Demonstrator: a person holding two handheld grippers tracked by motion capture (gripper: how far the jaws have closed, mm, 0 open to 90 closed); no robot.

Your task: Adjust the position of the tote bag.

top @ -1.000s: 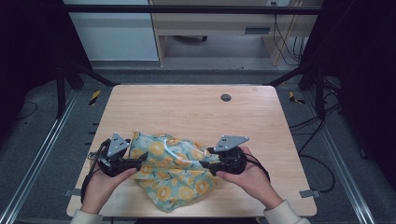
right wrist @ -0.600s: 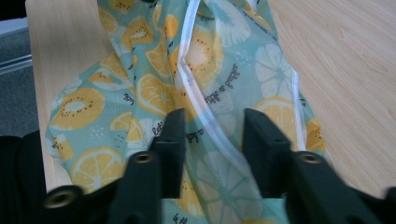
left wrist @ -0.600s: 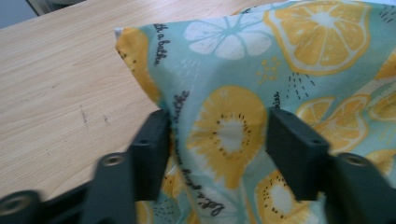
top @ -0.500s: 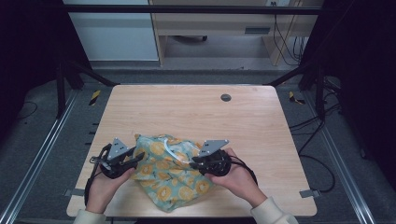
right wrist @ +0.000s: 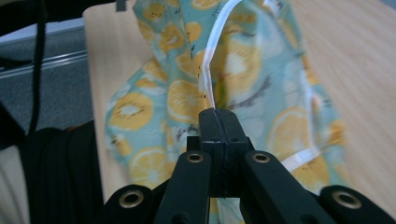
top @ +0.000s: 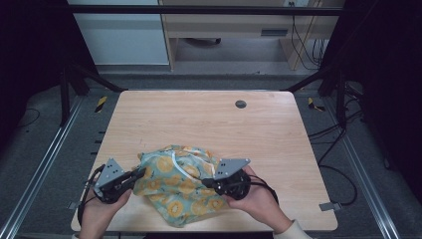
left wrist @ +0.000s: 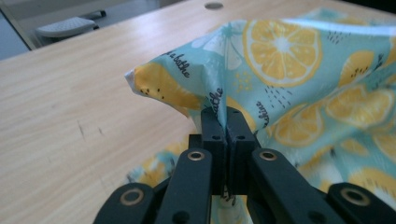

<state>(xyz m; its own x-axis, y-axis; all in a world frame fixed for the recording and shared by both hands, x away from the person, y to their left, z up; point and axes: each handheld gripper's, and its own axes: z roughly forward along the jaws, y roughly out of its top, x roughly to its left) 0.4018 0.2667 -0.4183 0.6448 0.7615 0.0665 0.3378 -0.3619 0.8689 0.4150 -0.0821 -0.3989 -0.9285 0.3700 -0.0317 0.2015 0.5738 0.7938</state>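
Both of the person's hands enter from the near edge of the wooden table (top: 164, 119) and angle inward toward a crumpled cloth (top: 181, 186) printed with lemon slices on a teal ground.

Left hand (top: 99, 216): it grips the left gripper (top: 140, 173) from below, with the jaws pointing toward the cloth's left edge and the grey three-cornered plate (top: 110, 171) facing up. In the left gripper view, the left gripper's (left wrist: 226, 125) jaws are pressed together with a fold of the cloth (left wrist: 299, 70) pinched between them; the fabric rises above the jaw tips and forms a pointed corner to one side.

Right hand (top: 259, 199): it wraps the right gripper (top: 205, 182) from behind, jaws directed into the cloth's right side. In the right gripper view, the right gripper's (right wrist: 218, 125) jaws are closed tight on the cloth (right wrist: 187, 93) at a white hem strip (right wrist: 217, 51), which runs upward from the jaw tips.

The cloth lies bunched on the near part of the table, between the two grippers and touching both, with its lower edge close to the table's near edge. A small dark round grommet (top: 241, 104) sits in the tabletop well beyond the cloth, toward the far edge.
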